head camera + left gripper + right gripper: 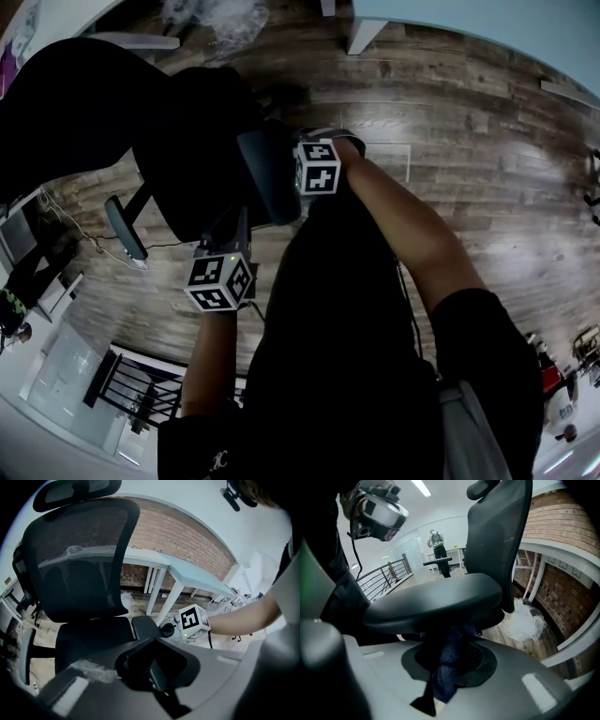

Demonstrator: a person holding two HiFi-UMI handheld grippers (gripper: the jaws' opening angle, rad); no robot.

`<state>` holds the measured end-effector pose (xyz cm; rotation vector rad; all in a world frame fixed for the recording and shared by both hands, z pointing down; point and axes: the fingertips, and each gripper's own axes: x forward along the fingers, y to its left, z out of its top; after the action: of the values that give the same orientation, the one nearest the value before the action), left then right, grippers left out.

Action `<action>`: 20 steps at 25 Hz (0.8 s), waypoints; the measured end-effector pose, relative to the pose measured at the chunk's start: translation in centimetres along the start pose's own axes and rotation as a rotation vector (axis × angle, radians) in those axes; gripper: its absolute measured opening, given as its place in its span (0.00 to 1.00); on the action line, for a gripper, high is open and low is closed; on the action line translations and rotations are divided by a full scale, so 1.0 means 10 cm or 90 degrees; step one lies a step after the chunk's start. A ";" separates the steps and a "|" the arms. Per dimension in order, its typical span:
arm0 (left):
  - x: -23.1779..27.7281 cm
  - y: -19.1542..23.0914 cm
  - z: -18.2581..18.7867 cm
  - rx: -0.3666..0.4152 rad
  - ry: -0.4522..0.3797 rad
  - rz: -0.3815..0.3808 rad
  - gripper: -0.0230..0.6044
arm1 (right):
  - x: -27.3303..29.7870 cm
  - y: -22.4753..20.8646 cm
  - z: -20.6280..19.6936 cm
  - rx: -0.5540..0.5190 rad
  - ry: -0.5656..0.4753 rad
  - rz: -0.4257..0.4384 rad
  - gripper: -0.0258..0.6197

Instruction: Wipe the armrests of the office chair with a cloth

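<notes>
One dark, perhaps woven cloth (447, 663) against smooth armrest (436, 599)

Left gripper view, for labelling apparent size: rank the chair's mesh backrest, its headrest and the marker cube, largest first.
1. mesh backrest, by far the largest
2. headrest
3. marker cube, smallest, though it may sit nearer the camera

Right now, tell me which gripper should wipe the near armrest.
Right. The right gripper is shut on the dark blue cloth, which lies against the armrest pad. The left gripper holds no cloth and sits back from it.
</notes>
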<state>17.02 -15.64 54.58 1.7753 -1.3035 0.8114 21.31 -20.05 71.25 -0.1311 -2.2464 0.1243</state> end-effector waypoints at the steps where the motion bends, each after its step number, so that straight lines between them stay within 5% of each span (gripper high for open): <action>1: 0.00 0.02 0.00 -0.004 -0.001 0.001 0.05 | 0.04 -0.04 0.01 0.000 0.002 0.002 0.16; 7: -0.06 0.21 -0.03 -0.028 -0.014 0.017 0.05 | 0.29 -0.35 0.04 0.032 0.005 0.016 0.16; 20: 0.03 0.48 -0.18 -0.062 -0.019 0.049 0.05 | 0.96 -0.66 -0.57 0.128 0.055 0.033 0.16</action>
<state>12.41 -15.04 56.74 1.6743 -1.4150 0.7533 19.46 -24.98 83.09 -0.0846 -2.1312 0.3647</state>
